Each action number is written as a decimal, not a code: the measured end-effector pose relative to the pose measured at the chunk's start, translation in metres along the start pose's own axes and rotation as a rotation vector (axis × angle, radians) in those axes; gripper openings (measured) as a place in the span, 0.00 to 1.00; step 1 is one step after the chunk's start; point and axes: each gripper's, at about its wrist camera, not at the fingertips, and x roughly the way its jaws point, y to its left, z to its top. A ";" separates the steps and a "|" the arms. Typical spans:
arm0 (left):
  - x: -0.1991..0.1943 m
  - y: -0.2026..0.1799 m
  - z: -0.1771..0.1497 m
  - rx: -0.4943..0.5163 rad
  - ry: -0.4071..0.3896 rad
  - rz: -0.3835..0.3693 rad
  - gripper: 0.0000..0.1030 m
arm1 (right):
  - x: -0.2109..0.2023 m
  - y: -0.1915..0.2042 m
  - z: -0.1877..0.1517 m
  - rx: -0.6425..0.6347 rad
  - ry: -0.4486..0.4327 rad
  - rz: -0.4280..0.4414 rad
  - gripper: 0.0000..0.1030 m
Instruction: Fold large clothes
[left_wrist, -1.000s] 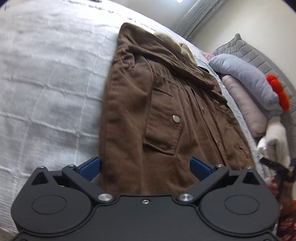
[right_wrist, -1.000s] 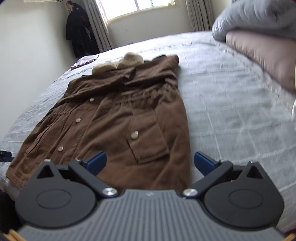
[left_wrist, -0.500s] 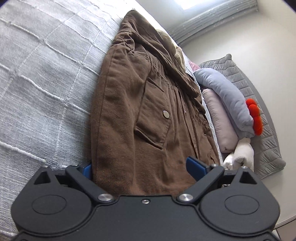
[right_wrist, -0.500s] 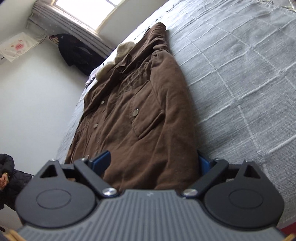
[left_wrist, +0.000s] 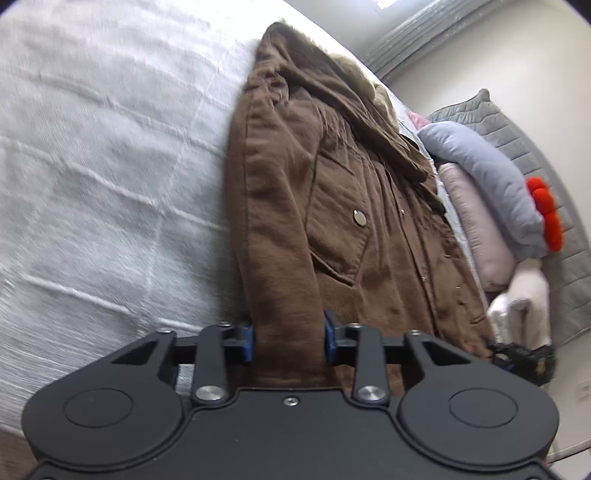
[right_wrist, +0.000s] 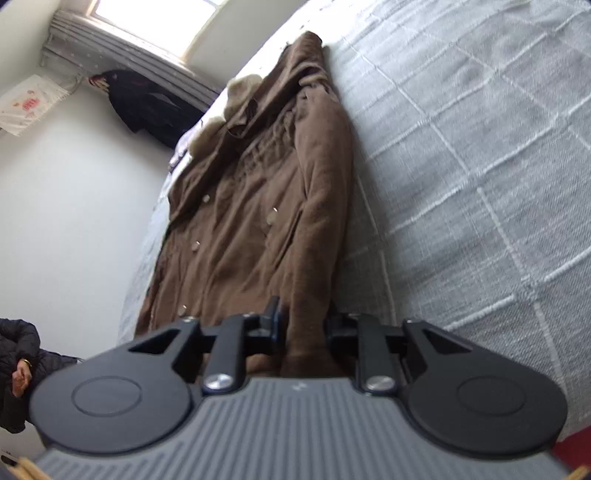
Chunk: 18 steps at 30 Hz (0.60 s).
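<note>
Brown coat (left_wrist: 332, 221) lies flat on the grey bedspread (left_wrist: 92, 166), collar w/ fleece trim at the far end, hem nearest the tongs. Thick brushed cloth, lined: prob. heavy, soft, floppy, not slippery; it'll sag & drag if lifted by one point, so hem corners are the sensible hold.

Left gripper (left_wrist: 288, 341): jaws closing, a bunched fold of the hem's left edge between the blue pads, coat running off toward 12–1 o'clock.

Right gripper (right_wrist: 301, 330): jaws closing too, narrow gap, the right hem edge pinched up between them; coat stretches toward 11–12 o'clock, bare bedspread at 2–3.

Pillows (left_wrist: 487, 192) sit at 2 o'clock in left view.
</note>
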 end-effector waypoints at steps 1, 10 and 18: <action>-0.003 -0.003 0.000 0.033 -0.019 0.020 0.32 | -0.004 0.001 0.002 -0.003 -0.015 0.000 0.17; 0.004 0.011 0.012 0.060 0.063 0.051 0.65 | -0.012 -0.003 0.011 -0.064 -0.012 -0.123 0.64; 0.012 -0.003 0.001 0.037 0.100 -0.033 0.41 | 0.011 -0.002 0.002 -0.028 0.062 -0.029 0.20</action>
